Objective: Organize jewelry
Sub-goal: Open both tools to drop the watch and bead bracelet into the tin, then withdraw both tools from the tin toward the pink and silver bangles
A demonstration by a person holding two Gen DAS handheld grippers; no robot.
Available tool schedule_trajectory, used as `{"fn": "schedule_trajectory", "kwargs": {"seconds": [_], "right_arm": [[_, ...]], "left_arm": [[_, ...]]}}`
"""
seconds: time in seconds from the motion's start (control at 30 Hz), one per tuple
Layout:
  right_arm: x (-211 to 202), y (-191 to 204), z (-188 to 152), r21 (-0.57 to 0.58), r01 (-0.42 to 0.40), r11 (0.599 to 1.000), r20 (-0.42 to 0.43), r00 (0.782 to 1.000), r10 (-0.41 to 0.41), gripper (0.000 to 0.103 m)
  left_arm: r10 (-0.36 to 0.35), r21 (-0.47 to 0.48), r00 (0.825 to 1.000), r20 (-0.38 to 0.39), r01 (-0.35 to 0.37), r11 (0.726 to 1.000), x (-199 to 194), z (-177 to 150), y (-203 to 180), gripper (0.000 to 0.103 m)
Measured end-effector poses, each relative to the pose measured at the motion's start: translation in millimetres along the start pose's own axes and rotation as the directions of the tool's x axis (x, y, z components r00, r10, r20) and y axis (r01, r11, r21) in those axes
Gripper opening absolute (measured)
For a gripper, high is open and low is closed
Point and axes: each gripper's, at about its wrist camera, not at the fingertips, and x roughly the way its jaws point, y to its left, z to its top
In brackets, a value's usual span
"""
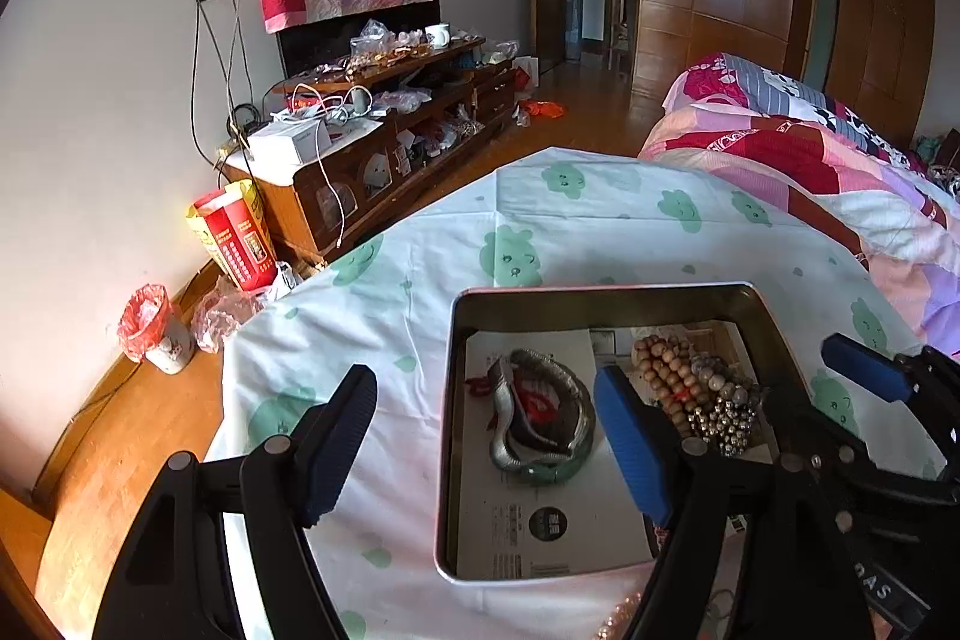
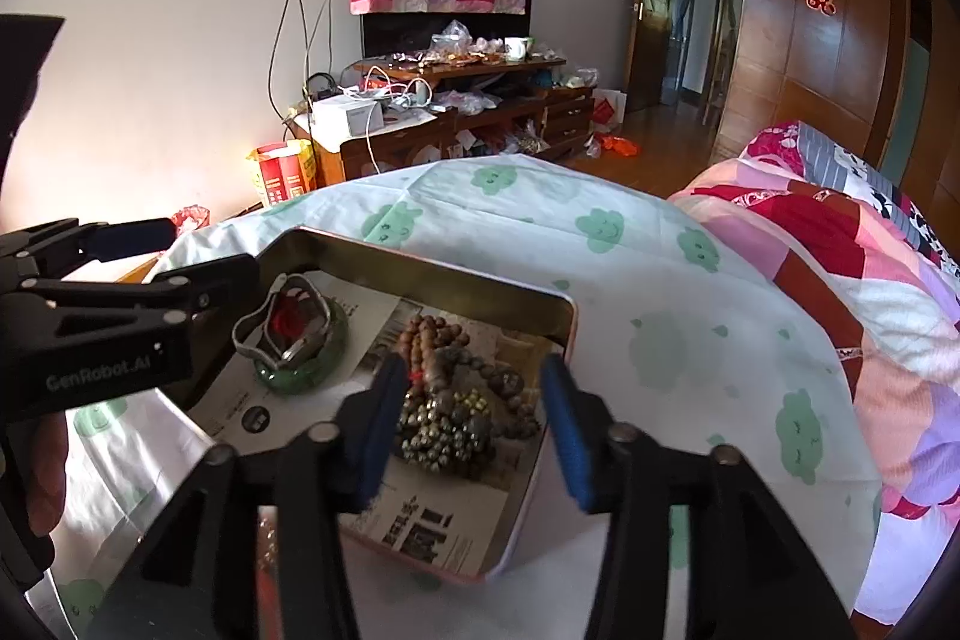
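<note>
A metal tin [image 1: 459, 316] lined with printed paper sits on the table with the green-patterned cloth [image 1: 420, 244]. In it lie a silver bangle on a green jade bangle [image 1: 540, 418] at the left and a heap of wooden and metal bead bracelets [image 1: 696, 388] at the right. My left gripper [image 1: 486, 430] is open and empty, straddling the tin's left wall. My right gripper [image 2: 468, 430] is open and empty just above the bead heap [image 2: 462, 400]. The bangles [image 2: 294, 340] and tin rim [image 2: 564, 316] show in the right wrist view. A pinkish bead strand [image 1: 618, 616] lies outside the tin's near edge.
A bed with a pink patchwork quilt [image 1: 810, 160] stands right of the table. A cluttered wooden cabinet [image 1: 384, 142] lines the far wall. A red carton [image 1: 234, 238] and a small bin with a red bag [image 1: 150, 328] stand on the wooden floor at the left.
</note>
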Motion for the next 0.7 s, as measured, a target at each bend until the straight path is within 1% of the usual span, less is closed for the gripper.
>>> {"fn": "schedule_trajectory", "kwargs": {"seconds": [0.17,0.27,0.43,0.47,0.5,0.7], "right_arm": [[-7.4,4.4,-8.4,0.001,-0.010,1.000,-0.006,1.000,0.010,0.057],[-14.3,5.8,-15.5,0.001,-0.010,1.000,-0.006,1.000,0.010,0.063],[-27.6,6.8,-30.9,0.002,-0.011,1.000,-0.010,1.000,0.011,0.066],[-31.5,7.3,-35.5,0.002,-0.006,1.000,-0.009,1.000,0.006,0.068],[-34.5,6.8,-38.8,0.003,-0.003,1.000,-0.010,1.000,0.003,0.070],[-53.5,0.3,-63.7,0.007,0.019,1.000,-0.018,1.000,-0.019,0.072]], "left_arm": [[-0.016,-0.032,1.000,-0.004,0.016,0.999,-8.4,-9.6,6.5,0.075],[-0.022,-0.054,1.000,-0.008,0.022,0.998,-14.9,-19.0,12.3,0.075],[-0.047,-0.103,0.999,-0.023,0.045,0.994,-28.7,-40.0,22.9,0.075],[-0.050,-0.109,0.998,-0.023,0.047,0.993,-30.5,-43.0,23.6,0.075],[-0.047,-0.115,0.998,-0.028,0.043,0.992,-33.5,-48.5,24.7,0.075],[-0.010,-0.101,0.997,-0.075,0.002,0.995,-40.9,-76.5,25.4,0.075]]}}
